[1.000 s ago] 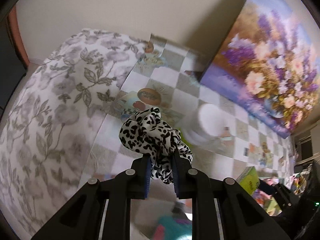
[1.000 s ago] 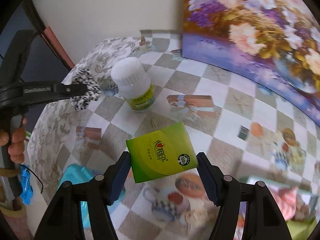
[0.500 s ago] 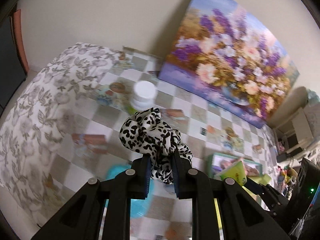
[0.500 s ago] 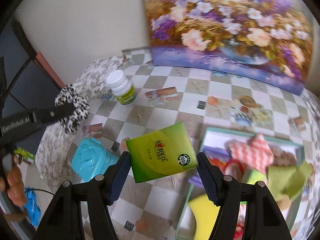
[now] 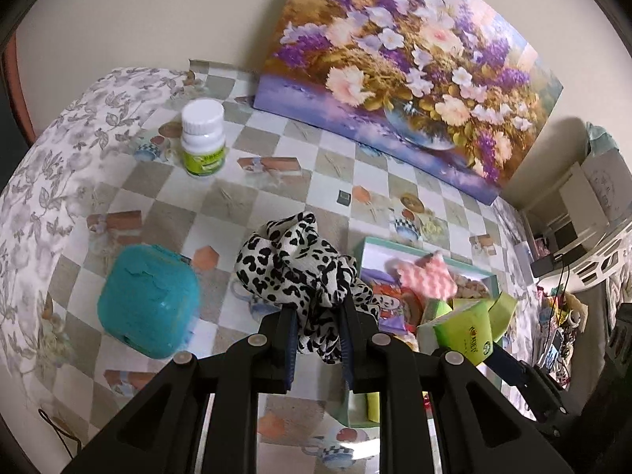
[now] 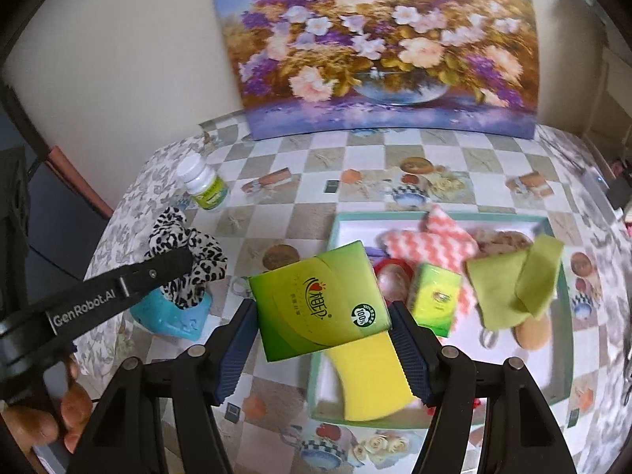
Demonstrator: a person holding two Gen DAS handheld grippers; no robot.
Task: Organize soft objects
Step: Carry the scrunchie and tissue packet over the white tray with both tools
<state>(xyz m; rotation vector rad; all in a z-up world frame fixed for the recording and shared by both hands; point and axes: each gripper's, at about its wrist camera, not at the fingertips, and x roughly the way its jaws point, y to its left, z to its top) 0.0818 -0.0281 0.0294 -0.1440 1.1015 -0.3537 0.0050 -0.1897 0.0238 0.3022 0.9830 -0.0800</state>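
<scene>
Bottle (image 6: pixel 205 187) stands at table's (image 6: pixel 466 150) far left, painting (image 6: pixel 379 47) upright behind it along the wall. Tray (image 6: pixel 561 316) sits front right w/ cloths (image 6: pixel 513 284), sponge (image 6: pixel 373 379) & small box (image 6: pixel 434 300) in it. Lidded container (image 5: pixel 148 300) lies left of tray, nearer than bottle.

Soft indoor light, fairly bright, washing out slightly in right wrist view. Fisheye bending edges hard, black corners vignetting. Painting (image 6: pixel 375 43) smearing with motion blur there; left wrist view staying sharper. Shadows looking faint.
</scene>
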